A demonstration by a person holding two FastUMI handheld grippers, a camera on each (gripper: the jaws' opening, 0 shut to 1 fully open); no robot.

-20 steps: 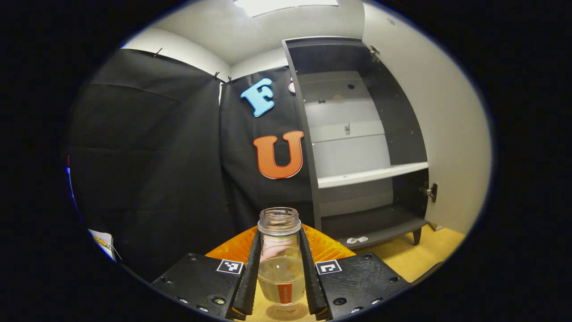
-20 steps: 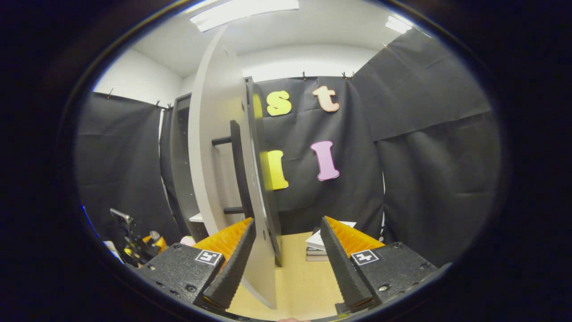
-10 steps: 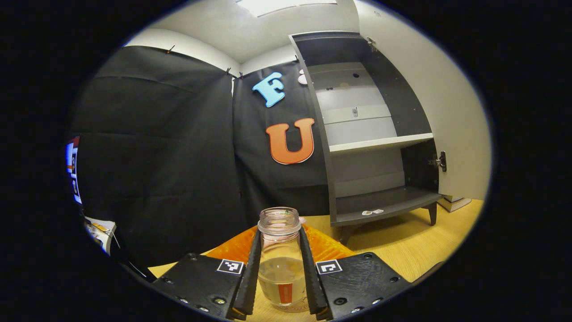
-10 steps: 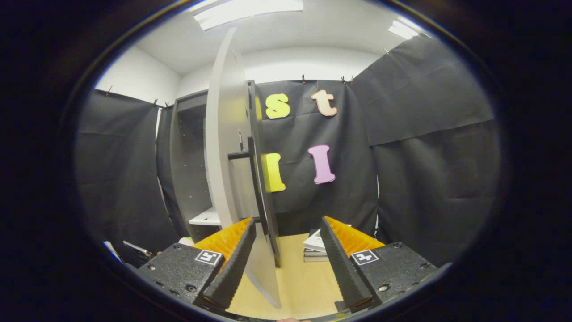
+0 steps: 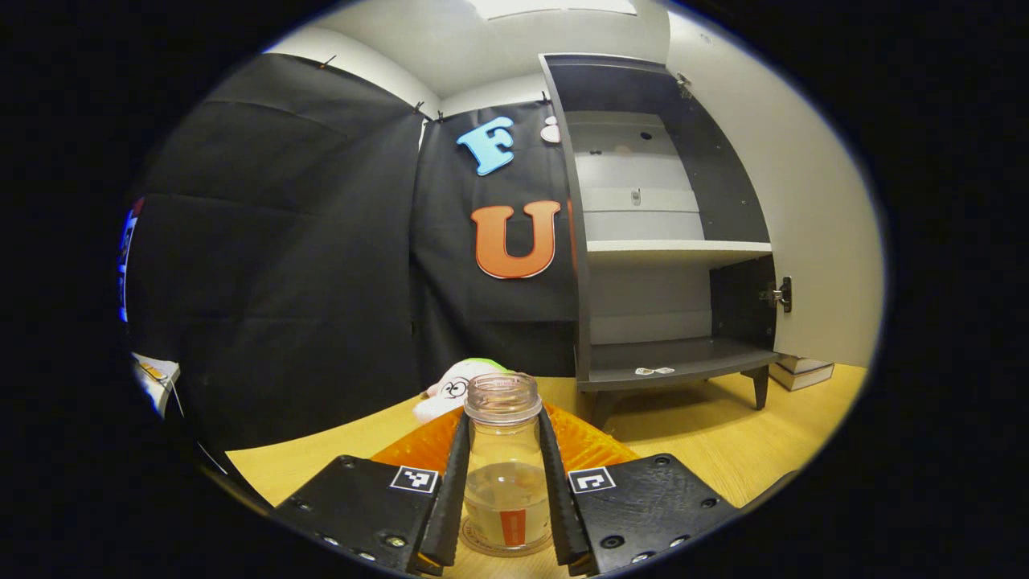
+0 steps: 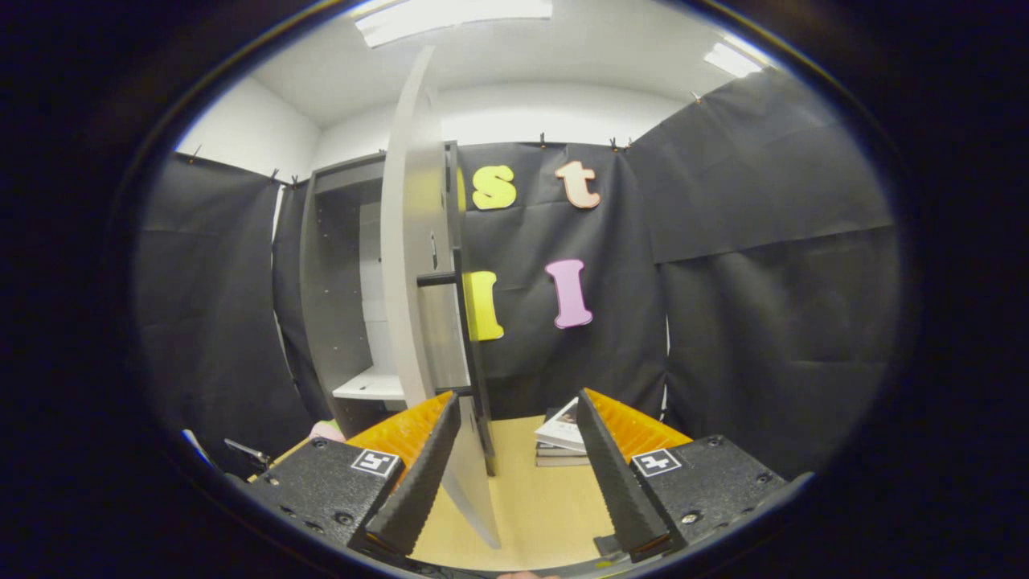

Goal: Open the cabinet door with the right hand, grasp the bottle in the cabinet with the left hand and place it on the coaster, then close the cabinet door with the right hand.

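Clear glass bottle (image 5: 504,462) w/ orange label pinched in my L gripper (image 5: 505,515), base seemingly on round coaster (image 5: 474,547), near edge of wood table (image 5: 723,442). Placing step. Next: release. R gripper (image 6: 514,466) spread beside grey cabinet door (image 6: 414,265), for closing.

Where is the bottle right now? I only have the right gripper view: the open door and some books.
Observer: In the left gripper view, the left gripper is shut on the bottle, with one finger pressing each side.
Operator: Is it down on the coaster?
Observer: It looks so. A round rim, likely the coaster, peeks out under its base on the table.
Operator: Is anything inside the cabinet in the way of the door?
Observer: The bottom shelf holds two small pale bits near its front edge and nothing tall.
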